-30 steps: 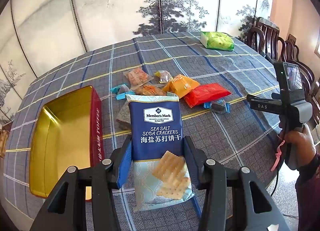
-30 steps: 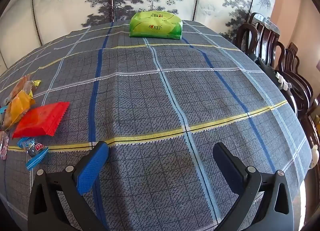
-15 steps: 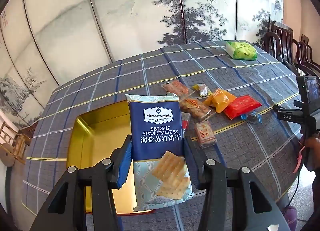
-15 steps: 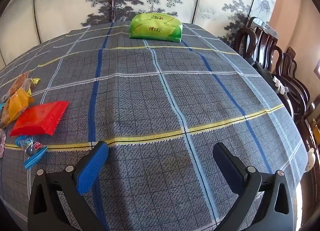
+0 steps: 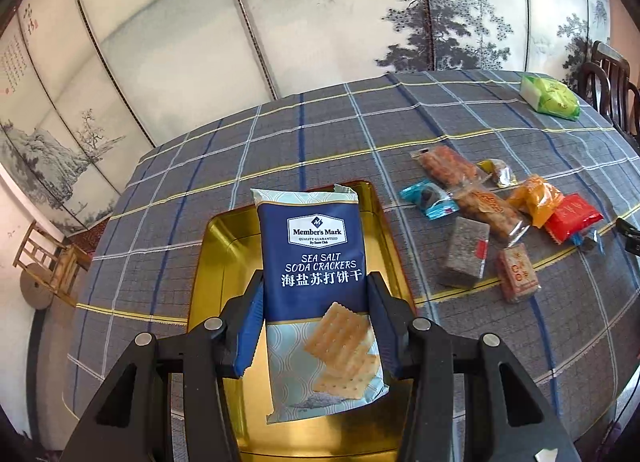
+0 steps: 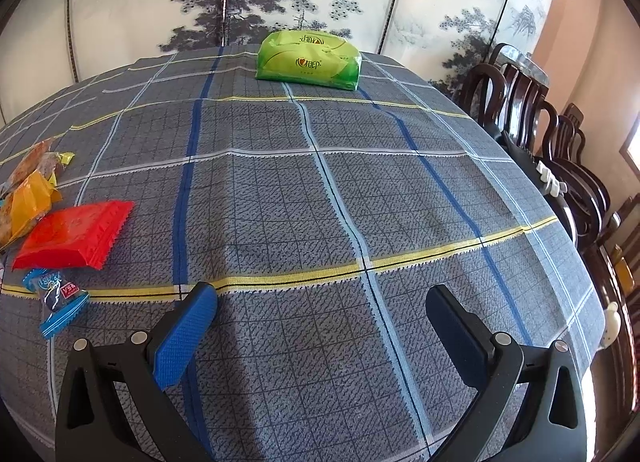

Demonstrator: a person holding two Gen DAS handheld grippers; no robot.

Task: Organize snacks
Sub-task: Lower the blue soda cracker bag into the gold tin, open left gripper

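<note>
The left claw [image 5: 316, 318], gripping one cracker pack [image 5: 314, 262], has swung over the one gold tin [image 5: 224, 254]; the right claw [image 6: 320, 326] gapes empty.

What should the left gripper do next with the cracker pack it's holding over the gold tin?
Probably lower it into the tin and let go. The left gripper is shut on the cracker pack, which hangs right over the open gold tin. Nothing shows in the tin around the pack.

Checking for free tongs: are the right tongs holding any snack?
No, the right tongs stand open over bare tablecloth, nothing between them.
</note>
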